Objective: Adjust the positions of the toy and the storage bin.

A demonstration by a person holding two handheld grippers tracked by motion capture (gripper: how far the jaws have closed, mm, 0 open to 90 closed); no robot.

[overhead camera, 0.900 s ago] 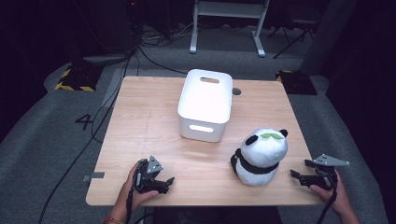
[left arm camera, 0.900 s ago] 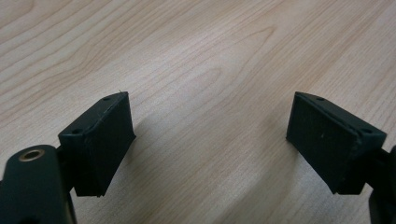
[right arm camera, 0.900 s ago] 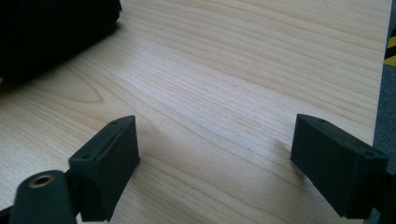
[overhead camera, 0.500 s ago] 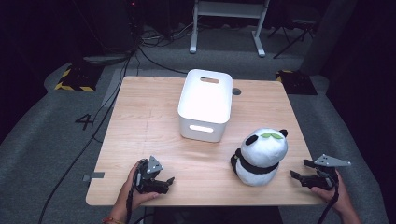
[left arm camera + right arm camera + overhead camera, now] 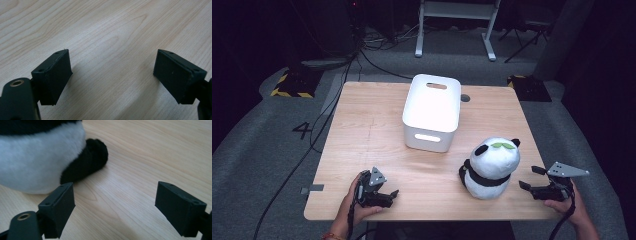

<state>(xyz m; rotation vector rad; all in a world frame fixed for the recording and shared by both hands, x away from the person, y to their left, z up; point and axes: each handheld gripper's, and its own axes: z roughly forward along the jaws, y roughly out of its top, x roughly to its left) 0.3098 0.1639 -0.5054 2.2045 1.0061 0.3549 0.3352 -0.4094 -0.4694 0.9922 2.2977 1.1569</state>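
Observation:
A black and white plush panda (image 5: 490, 167) sits upright on the wooden table (image 5: 377, 135), near its front right. A white plastic bin (image 5: 432, 111) with handle slots stands at the table's middle. My right gripper (image 5: 530, 177) rests by the table's right front edge, just right of the panda, open and holding nothing. In the right gripper view the panda's white belly and black foot (image 5: 85, 161) lie just beyond the left jaw. My left gripper (image 5: 393, 194) lies low at the front left, open over bare wood (image 5: 112, 50).
A small dark round disc (image 5: 465, 98) lies on the table behind the bin. Cables, a white metal stand (image 5: 457, 15) and yellow-black striped plates (image 5: 292, 82) are on the grey floor around the table.

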